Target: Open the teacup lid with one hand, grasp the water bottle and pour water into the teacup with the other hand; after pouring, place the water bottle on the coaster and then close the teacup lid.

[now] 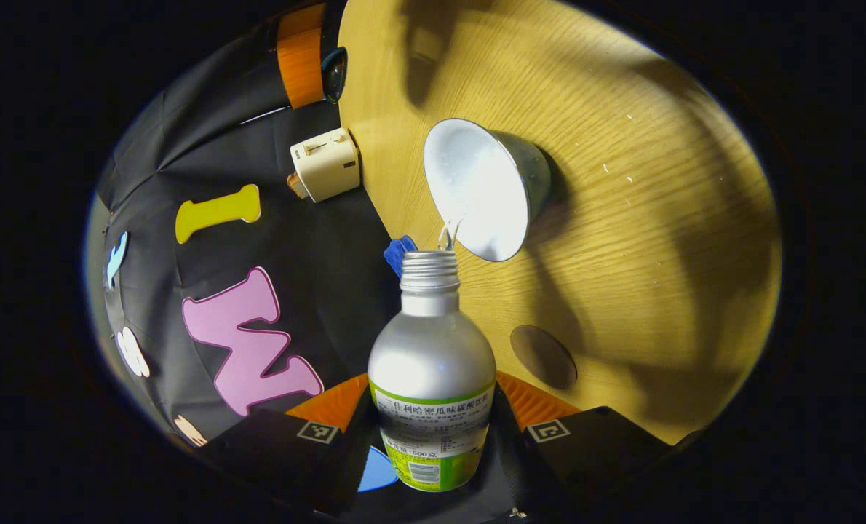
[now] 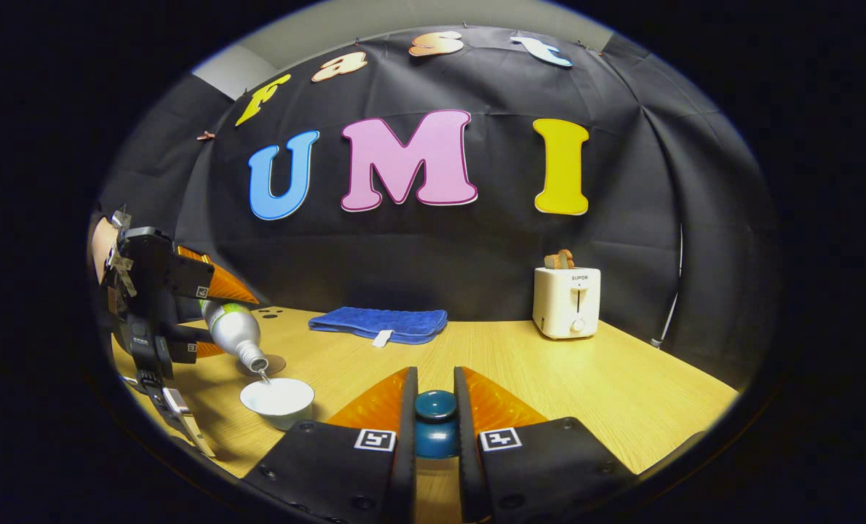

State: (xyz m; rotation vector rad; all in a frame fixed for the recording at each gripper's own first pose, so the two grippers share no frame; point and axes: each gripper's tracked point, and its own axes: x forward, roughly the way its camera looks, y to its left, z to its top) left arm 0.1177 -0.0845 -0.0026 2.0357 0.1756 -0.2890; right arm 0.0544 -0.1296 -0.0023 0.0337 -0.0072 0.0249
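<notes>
Left gripper at table's left, fingers clamped on water bottle: silver body, green label, uncapped, tipped neck-down, thin stream falling into white teacup below. Round coaster just beside. Right gripper pinches dark teal lid above wooden table.

Light wood-grain counter. On it: open white teacup near the left front, round brown coaster just behind the cup, folded blue towel at the back centre, cream toaster at the back right. Towel and toaster well apart.
</notes>
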